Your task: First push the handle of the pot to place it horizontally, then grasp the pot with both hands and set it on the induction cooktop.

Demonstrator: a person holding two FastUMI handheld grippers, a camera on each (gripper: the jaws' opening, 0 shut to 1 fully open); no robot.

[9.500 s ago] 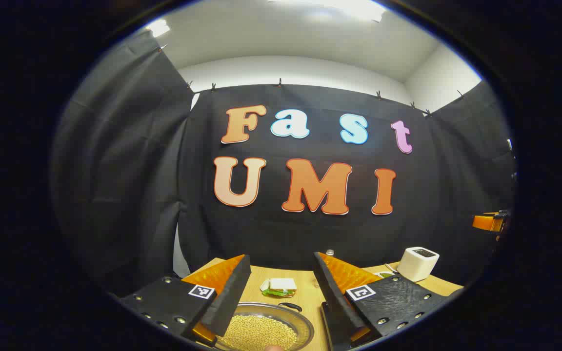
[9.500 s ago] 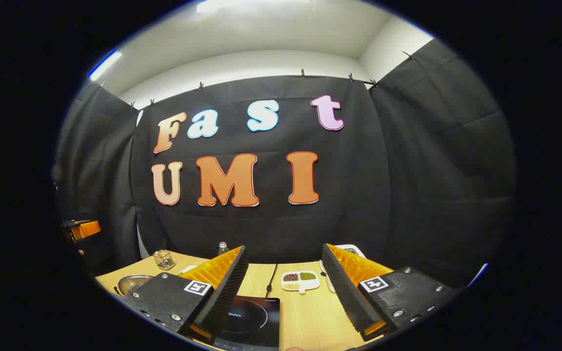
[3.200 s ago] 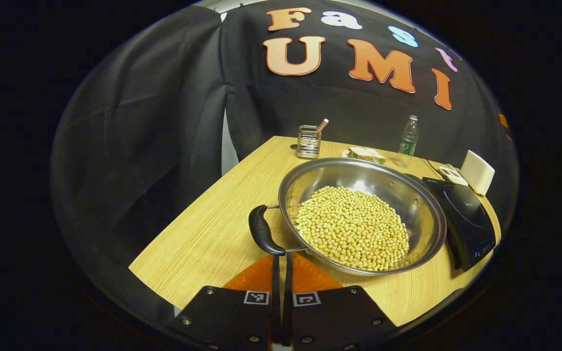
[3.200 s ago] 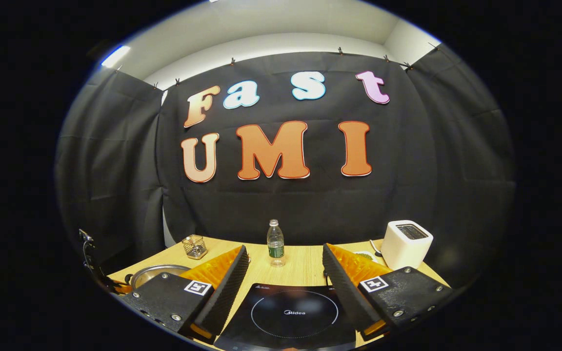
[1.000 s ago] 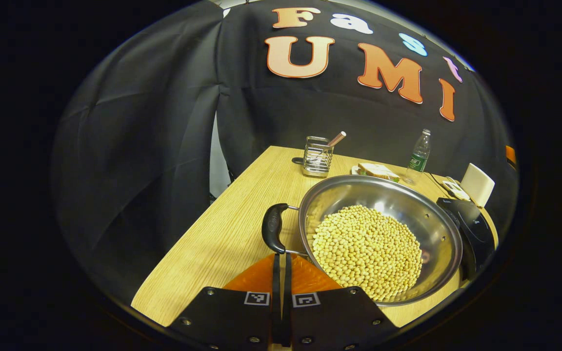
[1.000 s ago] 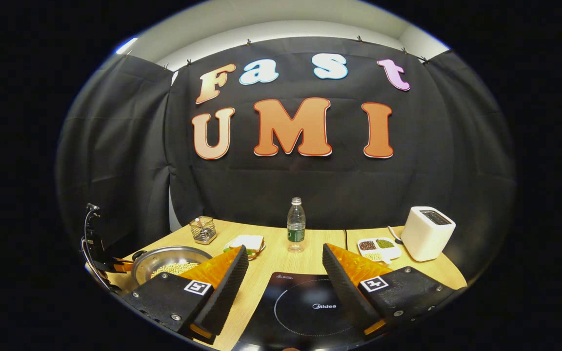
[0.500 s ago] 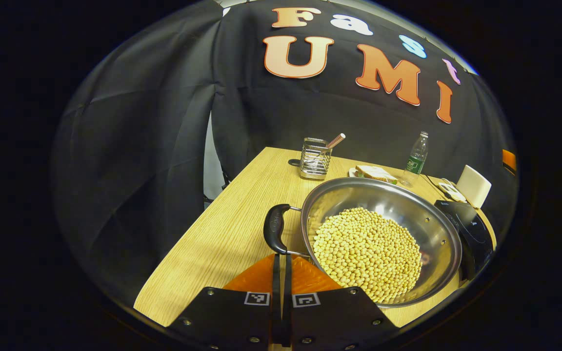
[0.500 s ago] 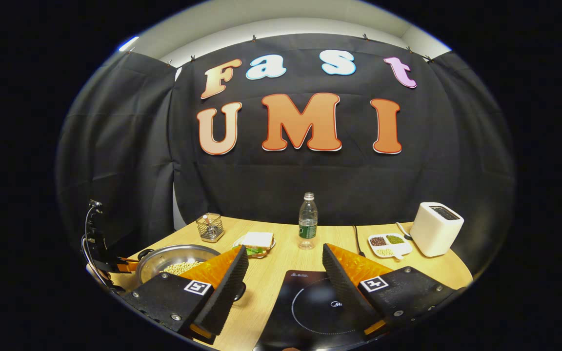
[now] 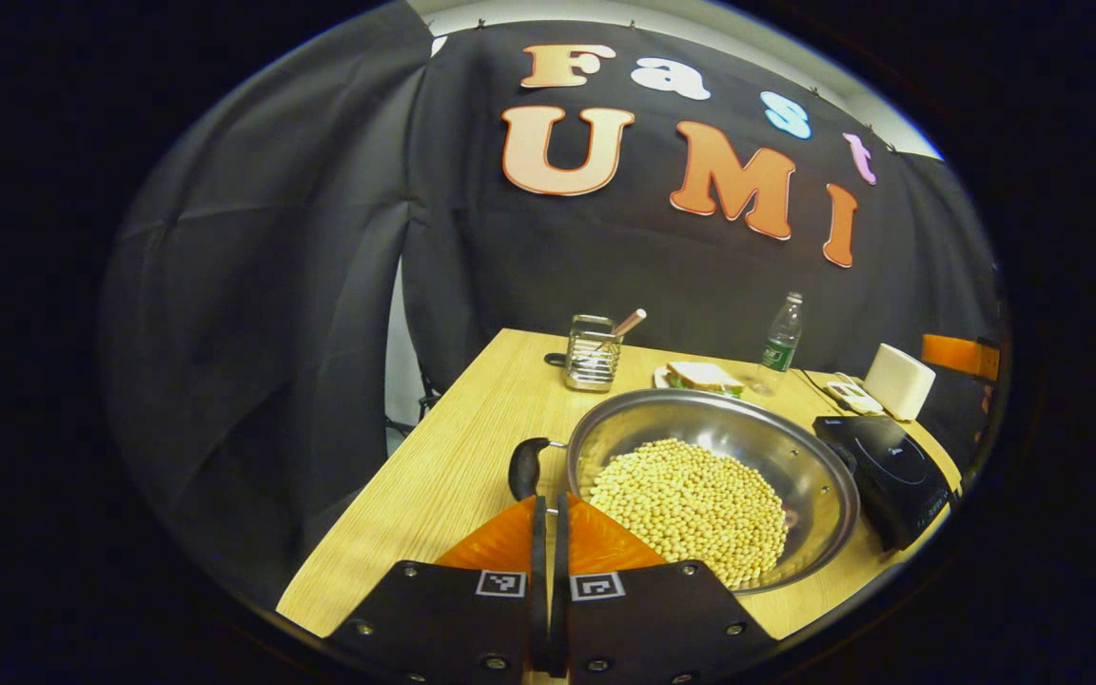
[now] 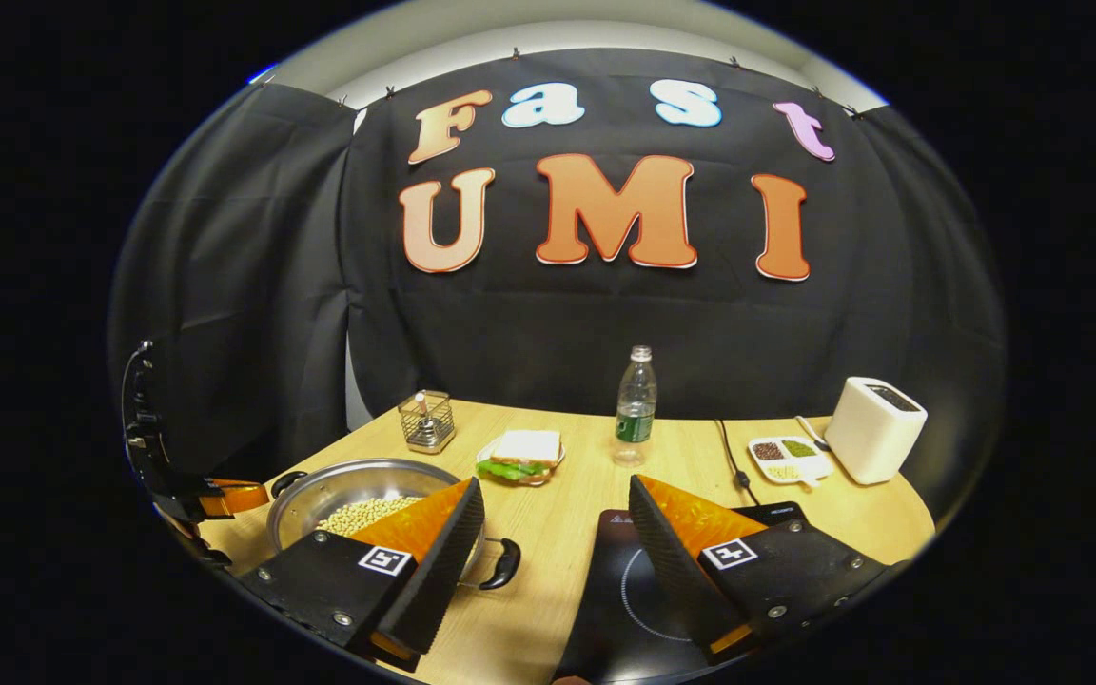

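Observation:
A steel pot (image 9: 691,419) filled with soybeans (image 9: 691,504) stands on the wooden table, with a black handle on each side. My left gripper (image 9: 548,500) is shut with nothing in it, and its tips sit right at the pot's left handle (image 9: 524,468); I cannot tell whether they touch. The black induction cooktop (image 9: 886,466) lies just right of the pot. In the right gripper view my right gripper (image 10: 556,533) stands open above the table, between the pot (image 10: 348,485) and the cooktop (image 10: 624,599). The pot's right handle (image 10: 502,563) lies beside its left finger. The left gripper (image 10: 215,499) is at the pot's far side.
At the back of the table stand a wire cutlery holder (image 10: 426,421), a sandwich on a plate (image 10: 521,449), a water bottle (image 10: 636,400), a divided dish of beans (image 10: 784,457) and a white toaster (image 10: 871,428). The cooktop's cord (image 10: 731,457) runs back.
The left gripper has drawn back and tilted up a little, staying shut by the left handle. The right gripper has swung left, bringing the pot's right handle into its view.

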